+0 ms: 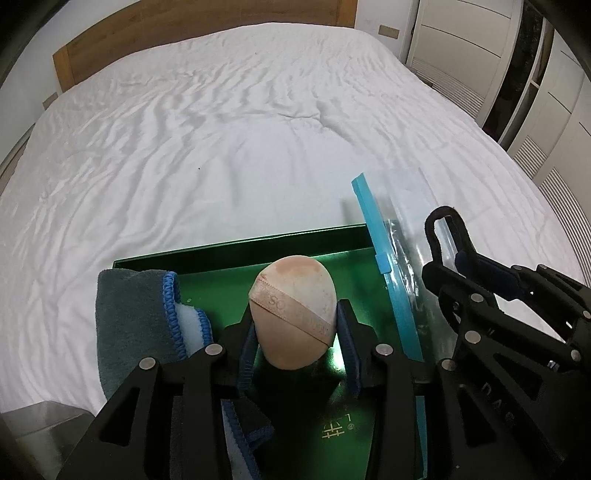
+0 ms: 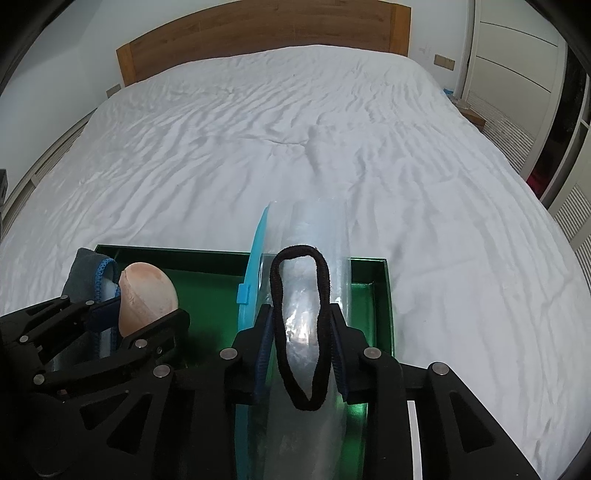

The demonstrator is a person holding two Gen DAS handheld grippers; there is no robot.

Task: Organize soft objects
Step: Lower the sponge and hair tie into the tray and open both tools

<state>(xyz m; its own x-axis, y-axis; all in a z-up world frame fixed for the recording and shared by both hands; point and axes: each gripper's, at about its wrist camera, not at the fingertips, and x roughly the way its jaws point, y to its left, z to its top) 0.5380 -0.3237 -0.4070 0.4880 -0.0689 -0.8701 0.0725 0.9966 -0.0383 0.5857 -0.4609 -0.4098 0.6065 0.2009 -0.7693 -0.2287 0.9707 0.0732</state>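
My left gripper [image 1: 295,325] is shut on a beige powder puff [image 1: 293,306] with a pink ribbon band, held above a green tray [image 1: 229,254]. The puff also shows in the right wrist view [image 2: 146,299]. My right gripper [image 2: 301,332] is shut on a black hair tie [image 2: 299,328], a loop standing upright between the pads. Behind the hair tie stands a clear zip bag [image 2: 317,229] with a blue slider strip [image 2: 255,266]. In the left wrist view the right gripper [image 1: 448,254] and the bag [image 1: 406,206] sit to the right of the puff.
A folded grey towel with blue stitched edging [image 1: 133,314] lies over the tray's left side. The tray rests on a wide bed with a wrinkled white sheet [image 2: 295,129] and a wooden headboard [image 2: 258,29]. White wardrobes [image 1: 554,92] stand to the right.
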